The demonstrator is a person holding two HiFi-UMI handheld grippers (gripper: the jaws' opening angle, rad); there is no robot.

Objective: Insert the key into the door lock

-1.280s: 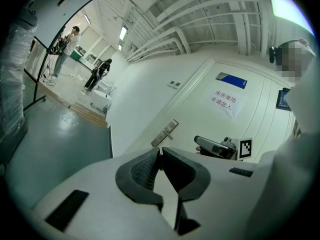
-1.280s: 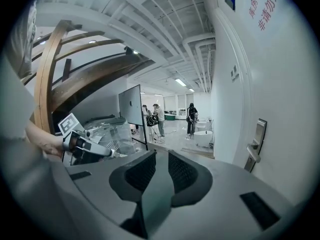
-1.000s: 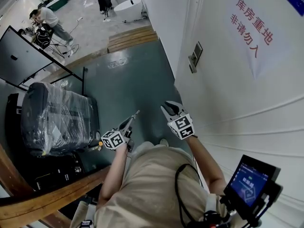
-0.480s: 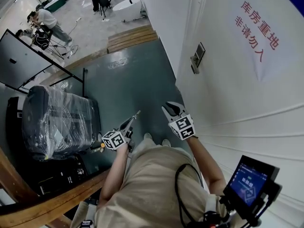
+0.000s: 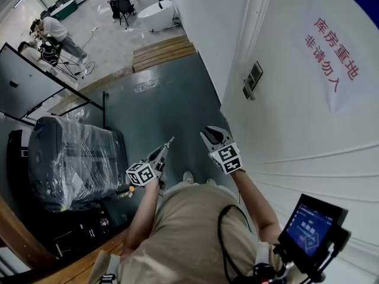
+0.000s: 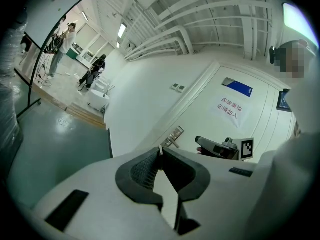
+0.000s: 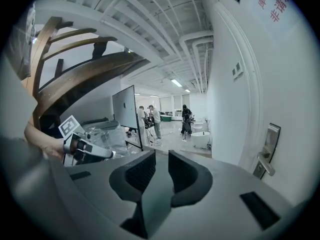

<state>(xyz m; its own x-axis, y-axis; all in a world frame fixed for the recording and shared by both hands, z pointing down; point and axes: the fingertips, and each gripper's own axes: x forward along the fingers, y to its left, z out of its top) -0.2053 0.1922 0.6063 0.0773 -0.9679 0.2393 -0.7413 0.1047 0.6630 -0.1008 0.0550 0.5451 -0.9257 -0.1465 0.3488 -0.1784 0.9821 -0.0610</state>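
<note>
The door lock [image 5: 253, 79], a metal plate with a lever handle, is on the white door [image 5: 308, 129] ahead and to the right. It also shows in the left gripper view as the lock [image 6: 173, 136] and in the right gripper view as the lock [image 7: 268, 149]. My left gripper [image 5: 166, 145] is shut on a thin metal key [image 5: 172, 139], whose tip [image 6: 160, 150] pokes out between the pads. It is well short of the door. My right gripper [image 5: 212, 134] hangs open beside it with nothing between its pads [image 7: 142, 170].
A plastic-wrapped dark bulky item [image 5: 68, 152] stands to the left on the green floor [image 5: 160, 99]. A board on a stand [image 5: 32, 81] is behind it. People [image 5: 50, 31] work far off. A curved wooden rail [image 5: 23, 241] runs at lower left. A paper sign [image 5: 334, 52] hangs on the door.
Both grippers have moved forward together along the door, held as before. The lock plate has shifted right and down in the head view. The person's feet have stepped forward.
</note>
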